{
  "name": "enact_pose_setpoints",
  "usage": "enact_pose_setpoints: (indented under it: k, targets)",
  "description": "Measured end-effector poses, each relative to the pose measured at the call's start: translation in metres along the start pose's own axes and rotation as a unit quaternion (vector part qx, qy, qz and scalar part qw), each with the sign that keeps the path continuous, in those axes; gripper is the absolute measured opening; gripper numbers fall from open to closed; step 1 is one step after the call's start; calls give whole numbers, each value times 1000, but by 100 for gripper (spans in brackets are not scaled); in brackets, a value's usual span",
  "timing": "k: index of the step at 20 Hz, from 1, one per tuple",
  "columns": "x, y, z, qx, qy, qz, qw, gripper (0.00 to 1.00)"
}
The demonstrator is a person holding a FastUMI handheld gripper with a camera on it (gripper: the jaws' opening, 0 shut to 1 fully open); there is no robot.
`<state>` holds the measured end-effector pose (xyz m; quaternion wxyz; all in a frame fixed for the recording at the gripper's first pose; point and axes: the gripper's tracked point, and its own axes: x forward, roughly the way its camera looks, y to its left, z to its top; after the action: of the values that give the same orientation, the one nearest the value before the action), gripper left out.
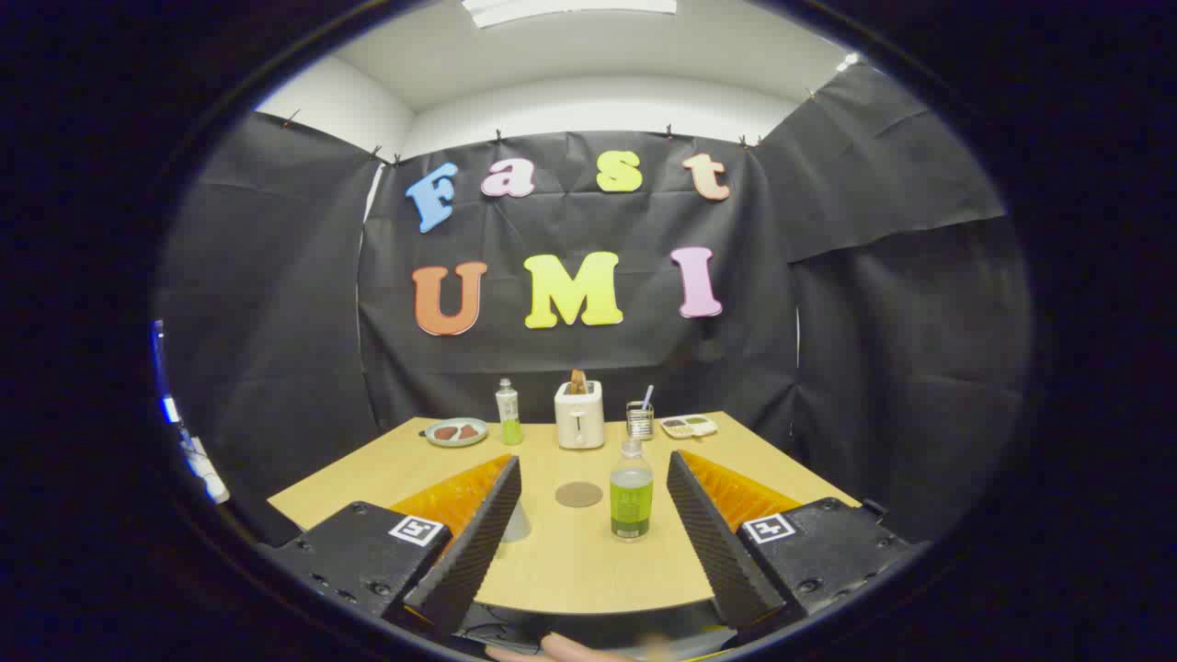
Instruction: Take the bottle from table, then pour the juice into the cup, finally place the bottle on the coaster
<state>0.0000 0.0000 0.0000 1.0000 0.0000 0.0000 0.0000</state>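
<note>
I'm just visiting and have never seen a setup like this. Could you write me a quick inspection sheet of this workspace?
Surface: wooden table, tidy.
Job's things: juice bottle upright between the fingers, untouched; round coaster left of it; clear cup partly hidden behind the left finger.
Clutter: second bottle, plate, toaster, utensil holder, tray along the far edge.
Grippers: gripper open, holding nothing.
Cables: dark cords below the near table edge, unclear.
Surroundings: black cloth walls.

At the back of the worktop (368,473) stands a white toaster (579,416) with toast in it. Left of it are a small bottle (508,413) and a plate (456,432). Right of it are a metal cup (640,418) and a tray (690,426).
</note>
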Motion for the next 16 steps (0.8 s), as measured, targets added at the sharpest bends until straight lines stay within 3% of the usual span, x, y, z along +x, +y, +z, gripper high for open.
enact_pose_setpoints:
  k: [16]
  targets:
    - [-8, -13, 11, -13, -26, 0, 1000, 100]
